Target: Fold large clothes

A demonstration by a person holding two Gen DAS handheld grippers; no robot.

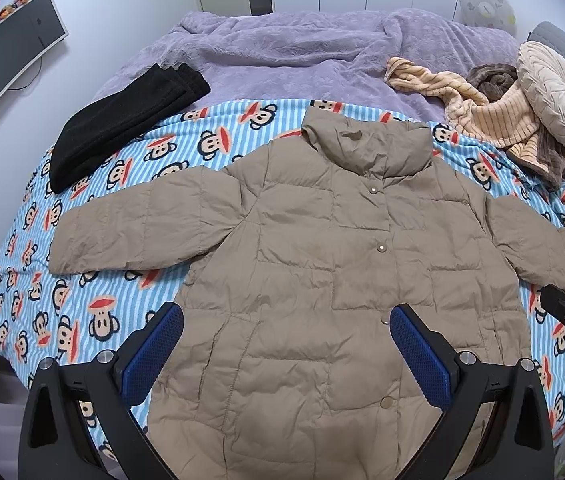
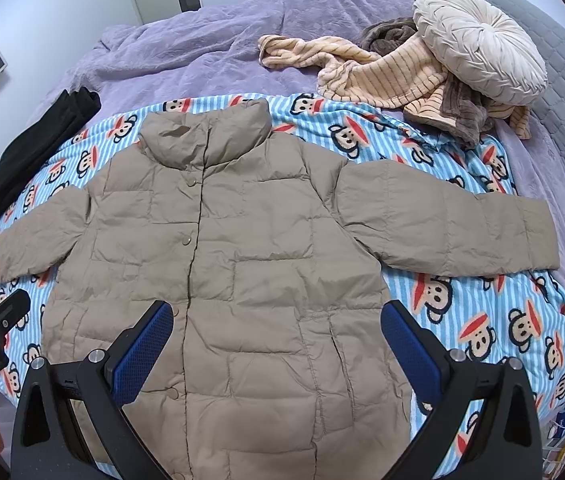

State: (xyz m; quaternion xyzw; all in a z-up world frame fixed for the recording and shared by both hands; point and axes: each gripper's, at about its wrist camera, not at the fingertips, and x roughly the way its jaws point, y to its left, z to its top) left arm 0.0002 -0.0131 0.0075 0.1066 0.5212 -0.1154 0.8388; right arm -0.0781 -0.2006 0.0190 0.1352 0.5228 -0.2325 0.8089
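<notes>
The bed [image 1: 266, 52], covered at its far end by a purple blanket [image 2: 202, 40], carries a blue striped monkey-print blanket [image 1: 94, 300] over its near half. On that blanket lies the tan quilted jacket [image 1: 322, 280], spread flat and front side up, snaps closed. Its long axis runs from the near edge of the bed toward the far end, with the collar [image 2: 206, 136] pointing away from me and the hem nearest me. Both sleeves extend sideways, each angled slightly toward the near edge: one [image 1: 130, 236] toward the left edge, the other [image 2: 450, 228] toward the right edge. A heap of striped beige clothing [image 2: 382, 76] and a round cream cushion [image 2: 478, 44] sit near the far right corner; a folded black garment [image 1: 122, 120] lies at the left edge. My left gripper [image 1: 286, 344] and right gripper [image 2: 276, 340] hover above the jacket's lower body, jaws spread wide, holding nothing.
</notes>
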